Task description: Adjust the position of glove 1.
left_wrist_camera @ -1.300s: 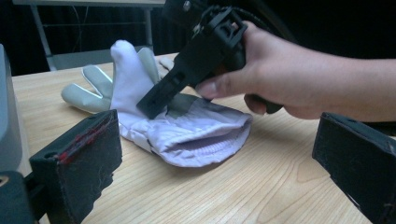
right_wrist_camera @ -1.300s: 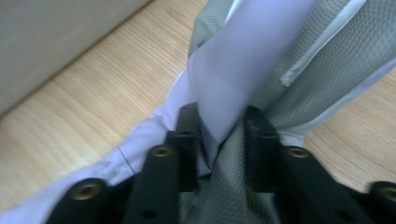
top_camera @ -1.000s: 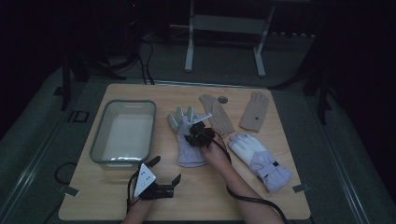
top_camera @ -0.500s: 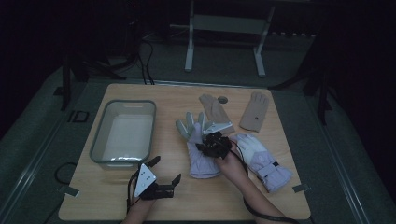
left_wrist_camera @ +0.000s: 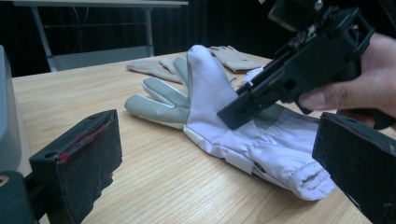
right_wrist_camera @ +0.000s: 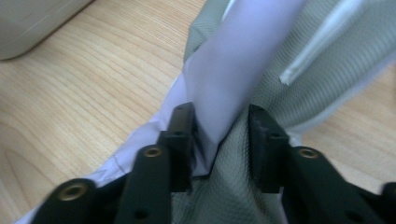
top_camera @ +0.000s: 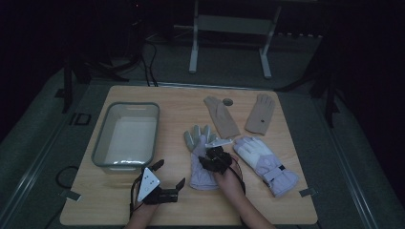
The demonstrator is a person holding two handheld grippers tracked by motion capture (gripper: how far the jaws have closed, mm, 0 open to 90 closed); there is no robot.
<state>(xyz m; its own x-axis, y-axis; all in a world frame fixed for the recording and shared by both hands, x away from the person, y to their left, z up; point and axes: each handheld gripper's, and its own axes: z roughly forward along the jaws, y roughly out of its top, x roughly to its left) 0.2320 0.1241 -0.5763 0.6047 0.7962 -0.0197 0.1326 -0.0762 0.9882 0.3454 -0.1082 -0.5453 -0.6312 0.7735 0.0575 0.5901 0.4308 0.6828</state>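
The lilac glove point(top_camera: 203, 160) lies flat on the table point(top_camera: 176, 210) just below the middle of the high view, fingers pointing up the frame, with its twin point(top_camera: 265, 162) just to the right and the grey tub point(top_camera: 125, 136) to the left. The right gripper point(top_camera: 215, 158) sits on it; in the right gripper view a raised fold of the lilac fabric point(right_wrist_camera: 233, 79) stands between the jaws, which have just been opening and look slack around it rather than pinching. The risk, as I judge it, is that the fold slips free or the glove lands crumpled if the gripper lifts now. The left gripper point(top_camera: 168, 177), at the lower left, is spread wide and holds nothing.
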